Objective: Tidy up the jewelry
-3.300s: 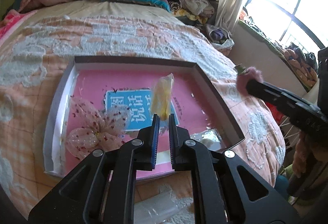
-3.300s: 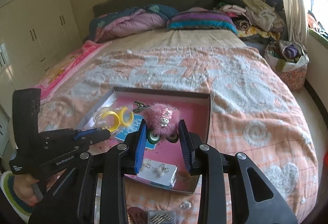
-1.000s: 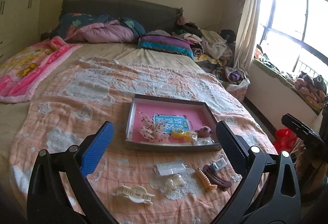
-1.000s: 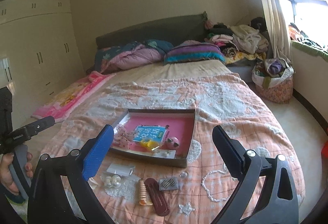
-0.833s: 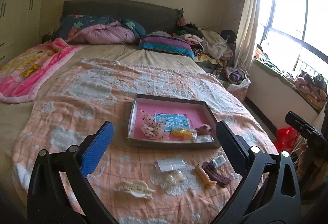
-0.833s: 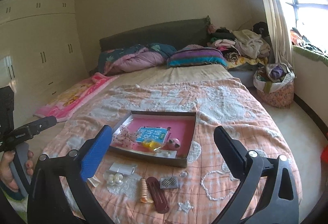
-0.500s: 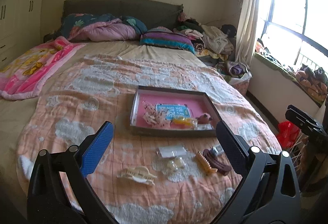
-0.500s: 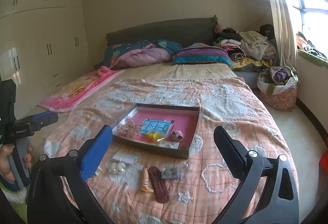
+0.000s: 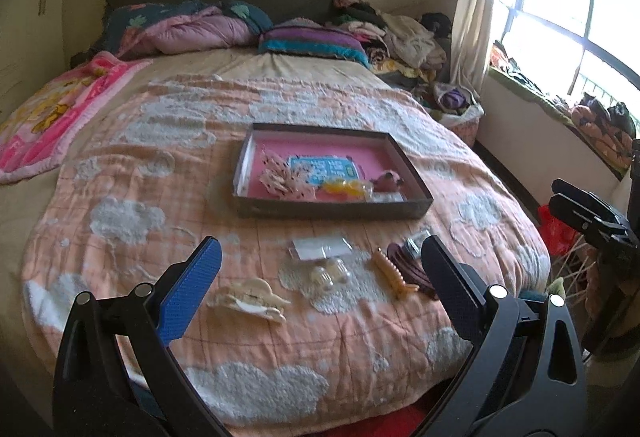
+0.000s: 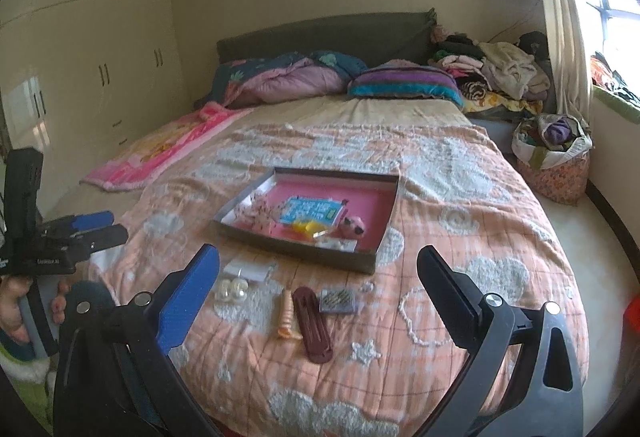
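A grey tray with a pink floor (image 9: 256,147) (image 10: 390,205) lies mid-bed. It holds a lace flower bow (image 9: 280,177), a yellow piece (image 9: 344,186) and a pink fluffy clip (image 9: 386,179) (image 10: 354,225). On the blanket in front lie a cream claw clip (image 9: 248,301), a clear packet (image 9: 320,247), pearl pieces (image 10: 232,291), an orange comb clip (image 10: 288,313), a maroon clip (image 10: 312,323) and a small hairpin packet (image 10: 339,300). My left gripper (image 9: 320,269) and right gripper (image 10: 318,277) are open, empty, held back off the bed's foot.
An orange and white blanket (image 9: 160,197) covers the bed. Pillows and clothes pile at the headboard (image 10: 400,85). A wardrobe (image 10: 80,57) stands left, a window (image 9: 580,17) right, a fabric bag (image 10: 556,157) on the floor.
Both grippers let go of the yellow piece and the fluffy clip in the tray, opened wide, and drew back and lower from the bed.
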The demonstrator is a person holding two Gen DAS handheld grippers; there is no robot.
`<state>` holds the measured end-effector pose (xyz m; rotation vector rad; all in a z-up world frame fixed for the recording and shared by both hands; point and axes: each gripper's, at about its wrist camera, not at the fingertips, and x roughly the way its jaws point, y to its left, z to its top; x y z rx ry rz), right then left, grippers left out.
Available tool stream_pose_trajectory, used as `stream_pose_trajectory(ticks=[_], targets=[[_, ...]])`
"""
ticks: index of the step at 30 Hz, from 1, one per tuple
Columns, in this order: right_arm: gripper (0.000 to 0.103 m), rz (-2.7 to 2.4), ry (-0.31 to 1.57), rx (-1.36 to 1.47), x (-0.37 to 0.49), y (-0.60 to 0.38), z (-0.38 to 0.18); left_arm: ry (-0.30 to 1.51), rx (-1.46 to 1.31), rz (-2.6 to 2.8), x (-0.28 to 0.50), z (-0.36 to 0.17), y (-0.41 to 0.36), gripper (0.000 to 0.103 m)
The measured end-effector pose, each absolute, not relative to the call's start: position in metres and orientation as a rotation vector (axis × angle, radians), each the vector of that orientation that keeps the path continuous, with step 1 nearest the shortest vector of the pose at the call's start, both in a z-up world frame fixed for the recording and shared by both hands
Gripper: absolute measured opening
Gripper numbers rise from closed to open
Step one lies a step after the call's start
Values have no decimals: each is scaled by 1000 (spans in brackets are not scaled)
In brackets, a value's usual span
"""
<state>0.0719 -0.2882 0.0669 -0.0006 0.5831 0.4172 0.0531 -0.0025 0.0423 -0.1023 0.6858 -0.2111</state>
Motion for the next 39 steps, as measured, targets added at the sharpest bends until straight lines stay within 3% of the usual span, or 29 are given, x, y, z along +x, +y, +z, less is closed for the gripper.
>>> stream_pose_trajectory(ticks=[13,34,36,39], targets=[[99,456,698,-31,71,-279,25,855,-57,-197,46,-15,-6,93],[99,570,826,-68,86,-225,-26,934,-52,-65,76,-64,19,93],[98,577,833,-78,89,-218,-30,932,-56,-57,82,-68,20,93],[83,583,855,-102,97,-206,-40,928,-65,-53,90,-72,21,93]])
